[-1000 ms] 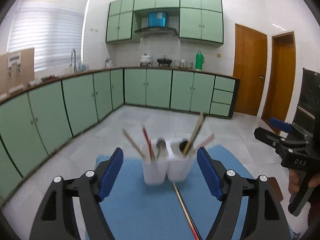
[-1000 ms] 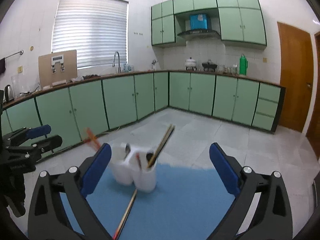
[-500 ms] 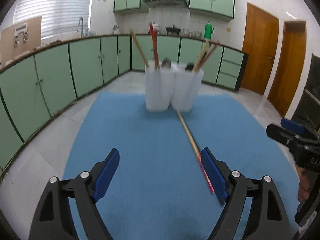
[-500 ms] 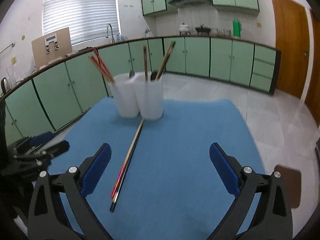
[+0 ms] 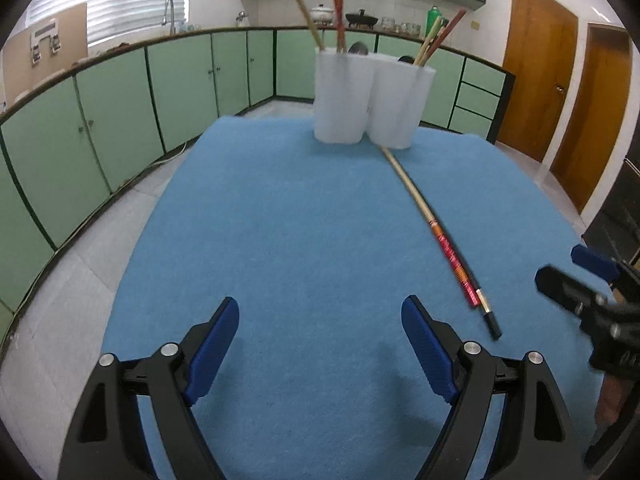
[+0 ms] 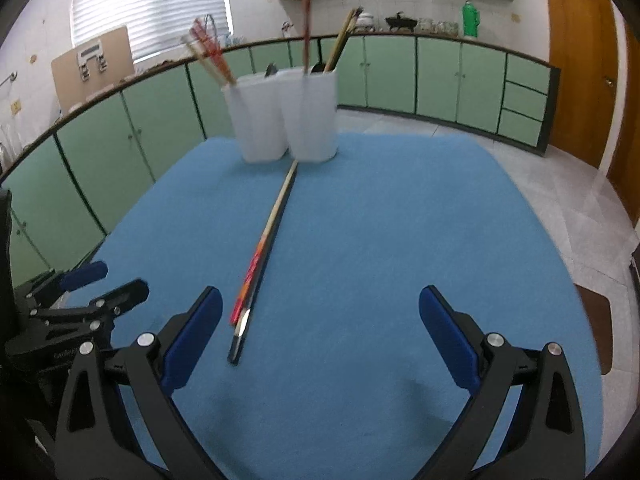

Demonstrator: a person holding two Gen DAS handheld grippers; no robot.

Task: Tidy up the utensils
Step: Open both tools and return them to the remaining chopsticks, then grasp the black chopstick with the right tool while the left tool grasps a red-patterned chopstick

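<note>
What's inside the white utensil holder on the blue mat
The white utensil holder has chopsticks sticking up from its compartments, and two dark rounded tips, perhaps spoons, peek above the rim. Their lower ends are hidden by its walls.

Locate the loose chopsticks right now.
The loose chopsticks lie flat on the blue mat, running from the base of the white holder toward the cameras; their near ends stop just ahead of the right gripper, by its left finger.
</note>
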